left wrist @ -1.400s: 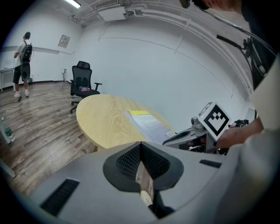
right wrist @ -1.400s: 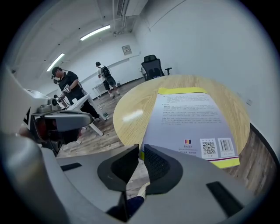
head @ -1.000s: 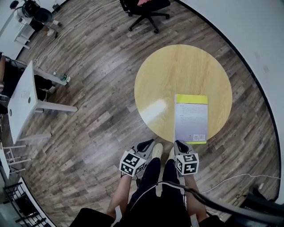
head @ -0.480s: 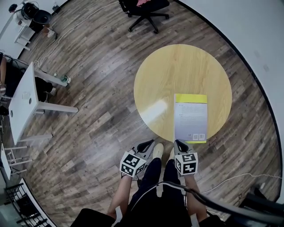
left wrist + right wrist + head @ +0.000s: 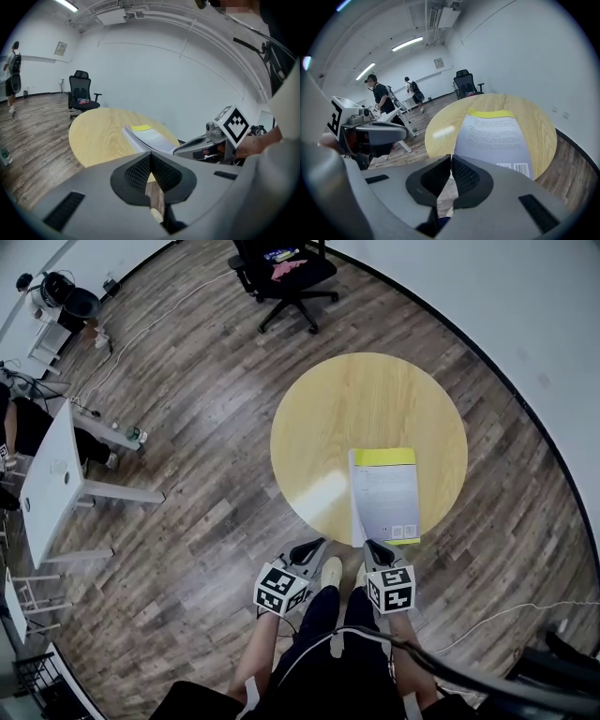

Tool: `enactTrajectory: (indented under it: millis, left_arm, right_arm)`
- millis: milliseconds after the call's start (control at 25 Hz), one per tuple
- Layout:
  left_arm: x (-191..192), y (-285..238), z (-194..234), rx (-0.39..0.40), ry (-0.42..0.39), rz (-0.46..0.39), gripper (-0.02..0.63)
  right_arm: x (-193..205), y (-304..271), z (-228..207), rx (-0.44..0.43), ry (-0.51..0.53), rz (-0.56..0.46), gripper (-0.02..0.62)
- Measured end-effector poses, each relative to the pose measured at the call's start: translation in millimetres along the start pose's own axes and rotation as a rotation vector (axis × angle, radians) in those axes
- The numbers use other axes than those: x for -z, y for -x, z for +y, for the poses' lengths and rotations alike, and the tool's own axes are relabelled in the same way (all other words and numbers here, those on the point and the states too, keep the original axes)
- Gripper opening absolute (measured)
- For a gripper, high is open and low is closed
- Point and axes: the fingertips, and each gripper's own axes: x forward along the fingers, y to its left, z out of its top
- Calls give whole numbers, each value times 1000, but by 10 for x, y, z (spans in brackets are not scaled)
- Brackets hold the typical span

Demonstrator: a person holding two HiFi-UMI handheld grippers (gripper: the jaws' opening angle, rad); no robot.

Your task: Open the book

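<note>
The book (image 5: 384, 495) is lying closed and flat on the round yellow desk (image 5: 319, 418), on the part nearest to the person and a little to the right. Its pale printed cover is facing up, with a yellow band at the far end. Its near end is reaching the rim of the desk and is perhaps hanging slightly over it.

The right tool (image 5: 375, 547) is hovering just in front of this near end without touching the book. Its jaws are pressing together with nothing between them. The left tool (image 5: 307, 546) is hanging beside it, in front of the desk and over the wooden floor (image 5: 206, 427). Its jaws are also meeting at the tips and holding nothing.

In my judgement the opening is not yet beginning, and several things are threatening it. With such narrow jaws, neither tool is able to pinch the cover, so a tool coming in like this is likely to push the book instead. Because the book is sitting so close to the rim, a pull toward the person is risking that it slides off to the floor. Lifting from the wrong long edge is also possible, since I cannot tell surely which side is the spine.
</note>
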Motion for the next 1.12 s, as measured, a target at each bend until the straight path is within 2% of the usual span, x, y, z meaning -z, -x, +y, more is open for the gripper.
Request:
enactTrajectory:
  millis: [520, 1120]
  left_arm:
    - [-473, -240, -484, 95, -109, 0, 0]
    - [-1060, -815, -1165, 219, -255, -15, 0]
  right_arm:
    - [-283, 549, -369, 82, -52, -113, 17]
    - [-440, 1226, -1080, 205, -132, -219, 17]
